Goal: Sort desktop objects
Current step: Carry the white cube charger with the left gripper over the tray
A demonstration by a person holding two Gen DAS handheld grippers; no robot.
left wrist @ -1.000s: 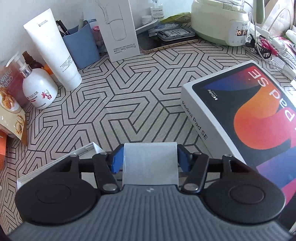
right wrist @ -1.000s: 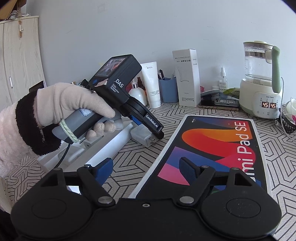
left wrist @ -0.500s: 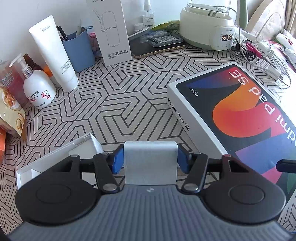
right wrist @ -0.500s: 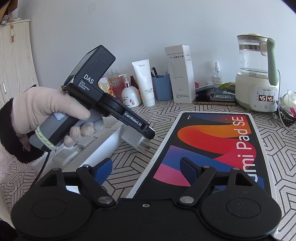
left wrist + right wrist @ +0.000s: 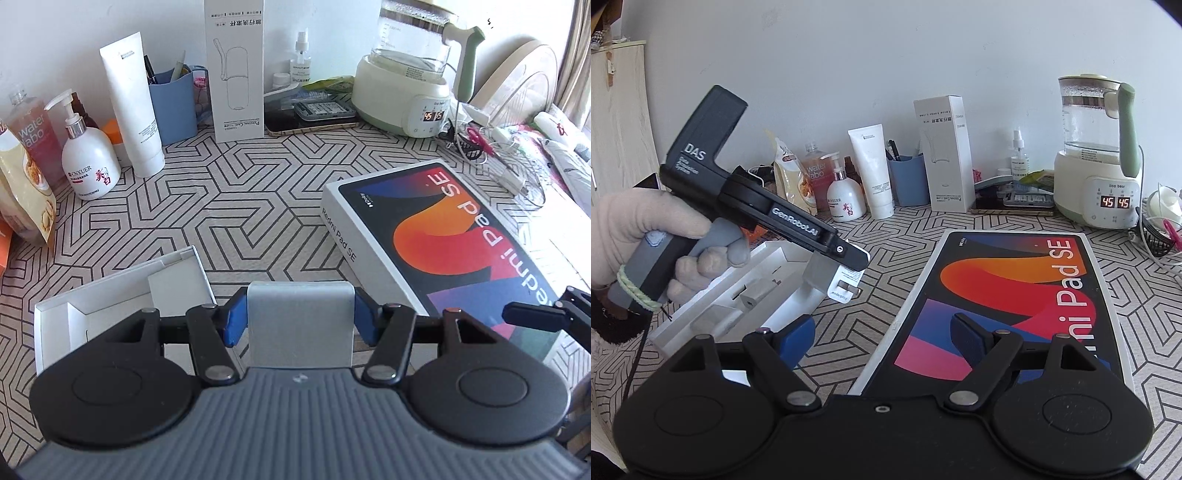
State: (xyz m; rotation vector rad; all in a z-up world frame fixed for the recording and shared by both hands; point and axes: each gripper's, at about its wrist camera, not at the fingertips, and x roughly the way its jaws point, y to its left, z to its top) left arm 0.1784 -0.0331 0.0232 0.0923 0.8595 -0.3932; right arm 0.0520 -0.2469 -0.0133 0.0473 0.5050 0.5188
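My left gripper [image 5: 299, 325] is shut on a small grey-white charger block [image 5: 299, 325], held in the air above the table. In the right wrist view the block [image 5: 827, 277] shows its plug prongs and hangs just past the open white box tray [image 5: 738, 295]. That tray [image 5: 110, 295] lies at the lower left in the left wrist view. The Redmi Pad SE box [image 5: 443, 243] lies flat to the right, and also shows in the right wrist view [image 5: 1015, 288]. My right gripper [image 5: 882, 339] is open and empty, over the near edge of the tablet box.
Along the back wall stand a lotion pump bottle [image 5: 90, 166], a white tube [image 5: 133, 107], a blue pen cup [image 5: 175, 107], a tall white carton [image 5: 236, 70] and a kettle [image 5: 410, 85]. Cables and scissors [image 5: 480, 147] lie at the far right. Snack bags [image 5: 26, 192] stand at the left.
My left gripper has lifted and pulled back with the charger block, so more of the table and the white tray show. The right gripper has hardly moved.
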